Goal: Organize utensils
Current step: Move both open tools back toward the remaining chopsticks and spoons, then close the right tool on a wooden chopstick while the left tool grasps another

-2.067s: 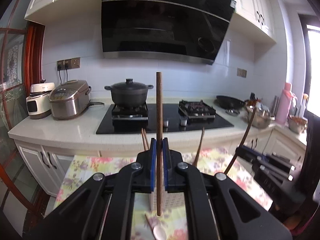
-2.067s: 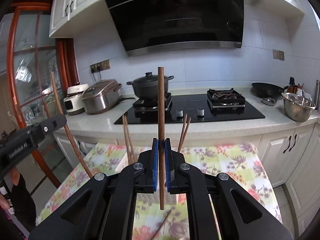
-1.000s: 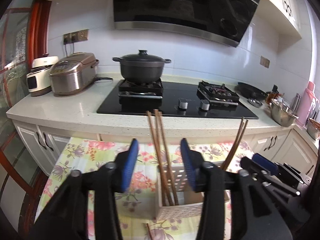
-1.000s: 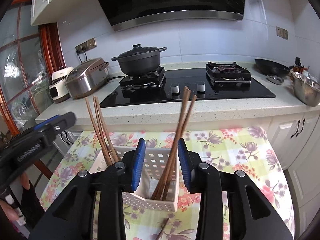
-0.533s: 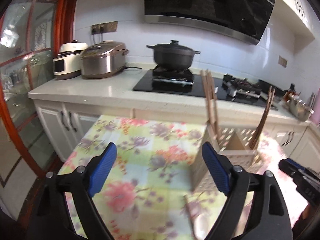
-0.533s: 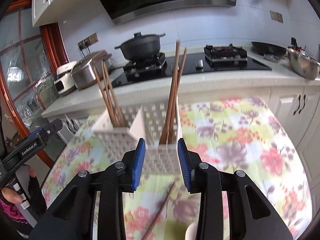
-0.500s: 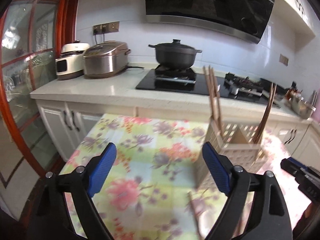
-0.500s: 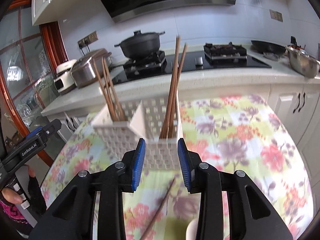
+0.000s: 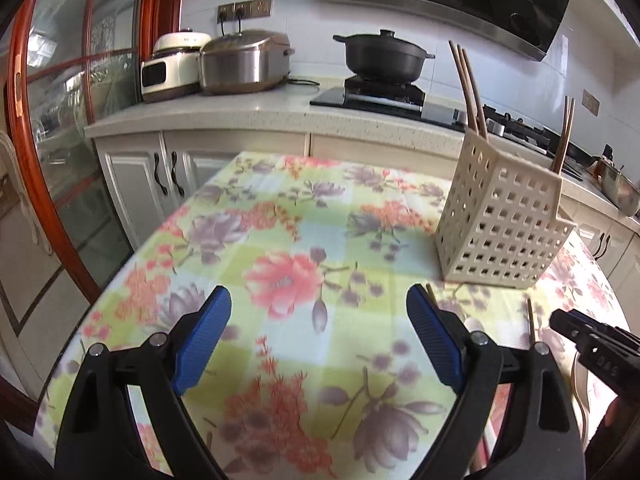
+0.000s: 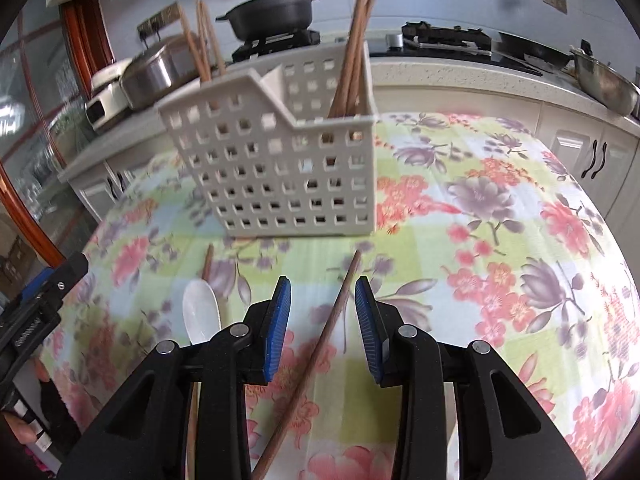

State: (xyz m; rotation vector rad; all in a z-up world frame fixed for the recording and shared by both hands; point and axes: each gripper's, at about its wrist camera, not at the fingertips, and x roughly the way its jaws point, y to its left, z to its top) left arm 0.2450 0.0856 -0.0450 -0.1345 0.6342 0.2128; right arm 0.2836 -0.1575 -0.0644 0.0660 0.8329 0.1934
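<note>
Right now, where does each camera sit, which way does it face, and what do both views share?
Left wrist: on the left gripper, angled down over the floral tablecloth; own open blue fingers show.
Right wrist: on the right gripper, facing the white basket; open fingers straddle a loose chopstick.
Shared: basket, tablecloth, black pot.

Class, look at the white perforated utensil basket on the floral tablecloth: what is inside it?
The basket holds wooden chopsticks in two groups: one group in its left compartment, another in its right. Their lower ends are mostly hidden behind the perforated wall.
</note>
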